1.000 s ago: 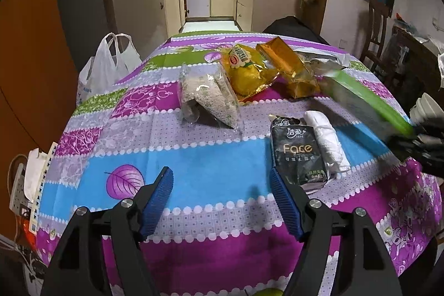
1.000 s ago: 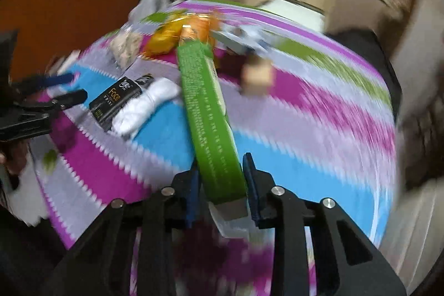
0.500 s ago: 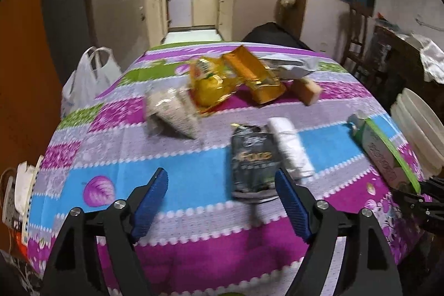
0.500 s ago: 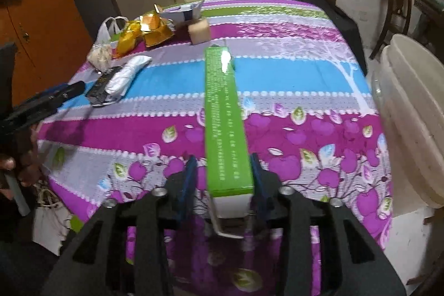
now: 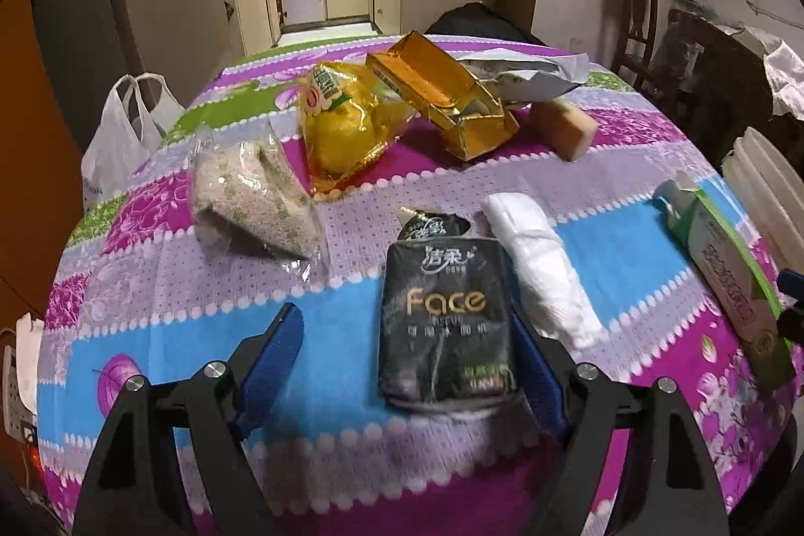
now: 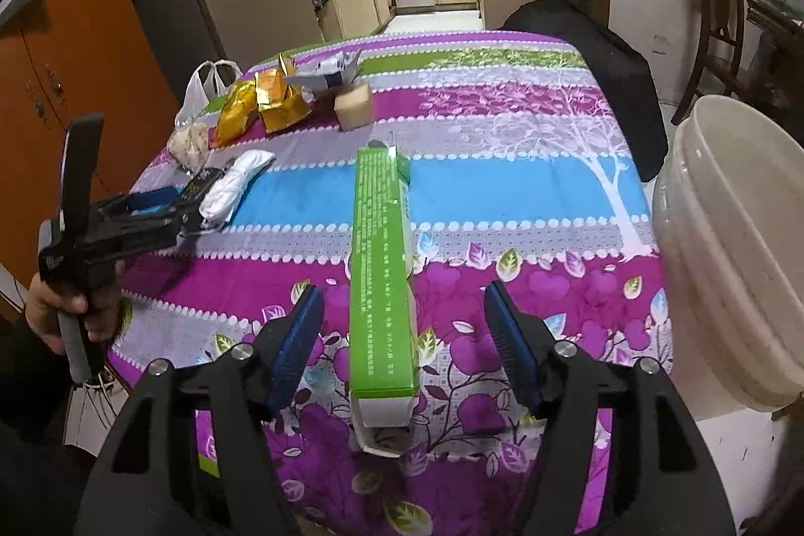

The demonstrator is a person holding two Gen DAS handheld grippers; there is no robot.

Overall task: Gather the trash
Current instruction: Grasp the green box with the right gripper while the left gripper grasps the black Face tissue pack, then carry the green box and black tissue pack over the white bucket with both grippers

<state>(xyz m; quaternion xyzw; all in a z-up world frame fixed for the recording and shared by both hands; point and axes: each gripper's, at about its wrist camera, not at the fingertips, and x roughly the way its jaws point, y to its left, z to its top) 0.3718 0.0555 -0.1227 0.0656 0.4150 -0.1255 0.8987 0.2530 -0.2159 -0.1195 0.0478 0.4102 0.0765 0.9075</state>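
A long green box (image 6: 383, 264) lies on the patterned tablecloth (image 6: 502, 144) between the spread fingers of my right gripper (image 6: 404, 325), which is open. The box also shows at the right of the left wrist view (image 5: 723, 264). My left gripper (image 5: 407, 350) is open, with a black "Face" tissue pack (image 5: 444, 315) lying between its fingers, close to the right one. A white rolled bag (image 5: 542, 264) lies beside the pack. Further back lie a clear bag of grains (image 5: 251, 199), a yellow bag (image 5: 346, 124), a gold box (image 5: 447, 94) and a tan block (image 5: 565, 126).
A white bucket (image 6: 738, 244) stands off the table's right edge. A white plastic bag (image 5: 125, 124) hangs at the table's left side. A dark chair back (image 6: 578, 33) is at the far end. Orange cabinets (image 6: 65, 84) stand to the left.
My right gripper has opened and let go of the green box, which now lies on the table. My left gripper has moved forward around the black tissue pack.
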